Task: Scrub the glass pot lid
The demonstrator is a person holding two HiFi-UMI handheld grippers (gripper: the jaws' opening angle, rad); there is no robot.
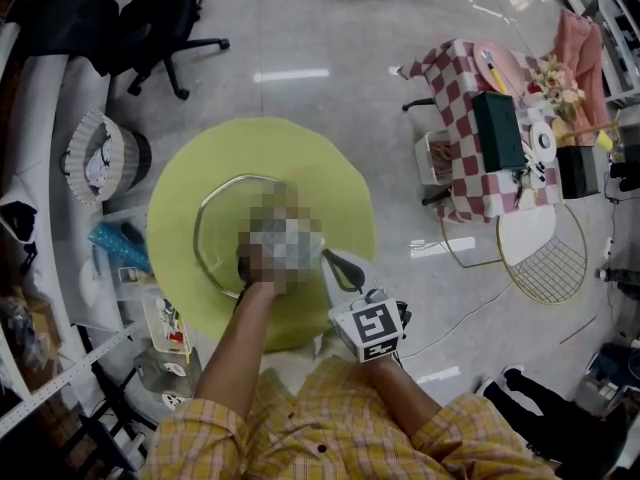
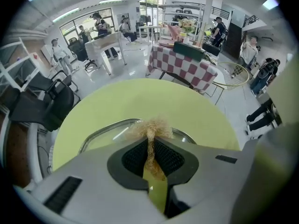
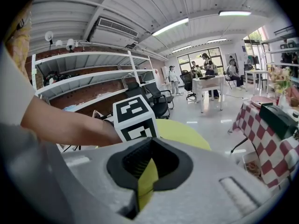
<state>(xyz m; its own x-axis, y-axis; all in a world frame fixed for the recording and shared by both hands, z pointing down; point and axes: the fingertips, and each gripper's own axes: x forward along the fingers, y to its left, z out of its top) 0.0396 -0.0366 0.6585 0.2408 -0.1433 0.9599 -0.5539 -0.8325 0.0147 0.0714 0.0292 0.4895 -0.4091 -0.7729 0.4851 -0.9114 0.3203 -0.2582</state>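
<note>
Pinching fibrous tan scrubber (image 2: 150,129): left gripper (image 2: 151,141), over round glass lid (image 2: 106,133).

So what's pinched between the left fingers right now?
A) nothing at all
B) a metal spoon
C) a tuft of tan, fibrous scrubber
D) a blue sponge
C: in the left gripper view, the left gripper is clamped on a tan fibrous scrubber, just above the glass pot lid.

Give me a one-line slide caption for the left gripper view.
Left gripper shut on a tan fibrous scrubber at the glass pot lid on a round yellow-green table.
</note>
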